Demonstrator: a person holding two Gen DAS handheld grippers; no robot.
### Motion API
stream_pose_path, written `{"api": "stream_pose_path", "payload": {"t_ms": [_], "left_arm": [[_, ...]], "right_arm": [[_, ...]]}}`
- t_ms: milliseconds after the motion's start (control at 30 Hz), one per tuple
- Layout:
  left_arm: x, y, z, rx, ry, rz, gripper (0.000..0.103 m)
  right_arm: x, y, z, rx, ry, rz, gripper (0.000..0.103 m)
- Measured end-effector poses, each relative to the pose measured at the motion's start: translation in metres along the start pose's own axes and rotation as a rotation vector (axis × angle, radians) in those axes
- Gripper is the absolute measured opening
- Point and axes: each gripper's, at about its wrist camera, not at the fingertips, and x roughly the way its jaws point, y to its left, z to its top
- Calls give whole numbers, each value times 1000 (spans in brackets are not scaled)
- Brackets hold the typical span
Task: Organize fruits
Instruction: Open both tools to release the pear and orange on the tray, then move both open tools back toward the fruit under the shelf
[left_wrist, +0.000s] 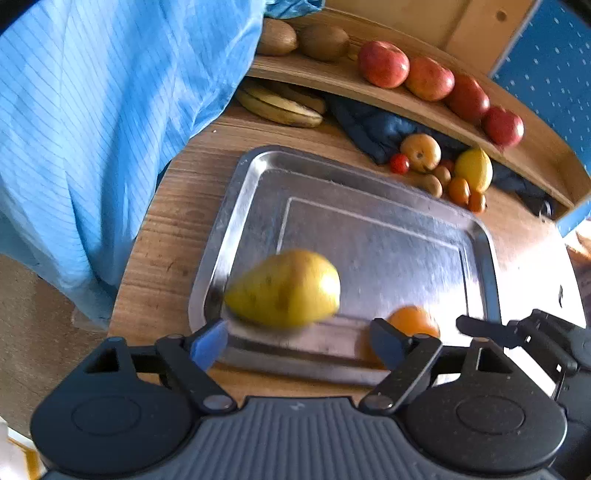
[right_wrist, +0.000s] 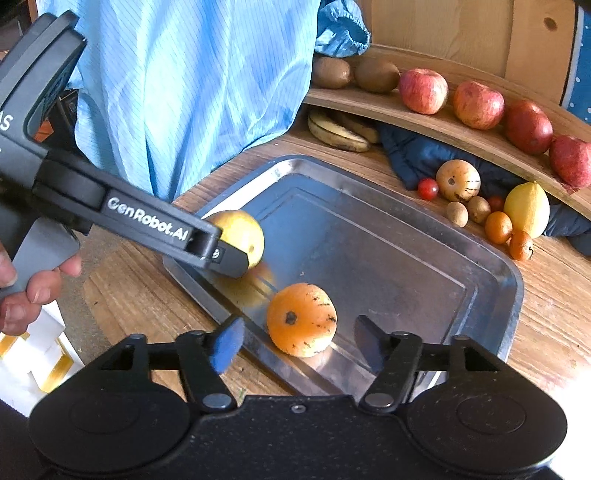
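Observation:
A steel tray (left_wrist: 480, 258) (right_wrist: 480, 280) lies on the wooden table. A yellow-green pear (left_wrist: 284, 288) rests blurred in its near left corner, just ahead of my left gripper (left_wrist: 299, 343), which is open and not touching it. In the right wrist view the pear (right_wrist: 243, 232) shows partly behind the left gripper (right_wrist: 236, 262). An orange (right_wrist: 301, 319) (left_wrist: 413, 321) sits on the tray's near edge. It lies between the spread fingertips of my open right gripper (right_wrist: 297, 343), slightly ahead of them. The right gripper's fingertip (left_wrist: 465, 323) reaches in from the right.
A curved wooden shelf (right_wrist: 443, 125) at the back carries kiwis (right_wrist: 376, 75) and red apples (right_wrist: 478, 105). Under it lie bananas (right_wrist: 336, 133), a dark blue cloth (right_wrist: 410, 158), a lemon (right_wrist: 526, 208) and several small fruits (right_wrist: 498, 227). A person in a light blue garment (right_wrist: 184, 92) stands left; a hand (right_wrist: 26, 291) holds the left gripper.

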Motion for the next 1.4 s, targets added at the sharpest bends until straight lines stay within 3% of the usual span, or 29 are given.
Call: {"api": "stream_pose_path", "payload": {"t_ms": [233,500,700,967,1200,1400], "left_arm": [[-14,-15,-21,93,37,35,100],[-13,-26,-44,151,121,74,102],[-11,-38,-48,224,164,110,102],[-8,-44,-23,203,174,52,102],[-8,-45,10,178,129,21,102],[0,-47,39,224,96,-4,102]], "right_arm": [[-15,-7,-15,5,49,-12,94],[-34,-18,-31,24,91,-45,102],[-42,-37,-41,109,119,-117,102],[-43,-60,-37,190,89,-219,102],[-36,-71,-19,222,54,-254,102],[-32,-72,0,222,-6,-283,102]]}}
